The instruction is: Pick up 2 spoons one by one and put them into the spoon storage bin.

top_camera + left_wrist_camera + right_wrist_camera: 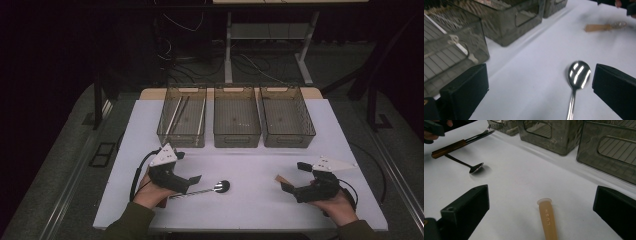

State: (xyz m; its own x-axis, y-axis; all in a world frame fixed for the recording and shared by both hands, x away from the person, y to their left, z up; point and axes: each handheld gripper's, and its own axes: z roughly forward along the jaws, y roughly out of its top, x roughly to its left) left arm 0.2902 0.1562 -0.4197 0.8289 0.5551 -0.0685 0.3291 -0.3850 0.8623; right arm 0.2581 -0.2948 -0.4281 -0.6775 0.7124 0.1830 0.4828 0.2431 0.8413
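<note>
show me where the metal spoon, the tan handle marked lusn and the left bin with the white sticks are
metal spoon [579, 72], left gripper view, on the shiny bowl
tan handle [548, 220], right gripper view, on the lettered shaft near its flared end
left bin [181, 140], high view, on its front wall

The high view looks forward and down from above the table's [240, 210] near edge. Each gripper view sits low and close to the tabletop. Both share the spoon [578, 72]: lower right in the left gripper view, upper left in the right gripper view.
</note>
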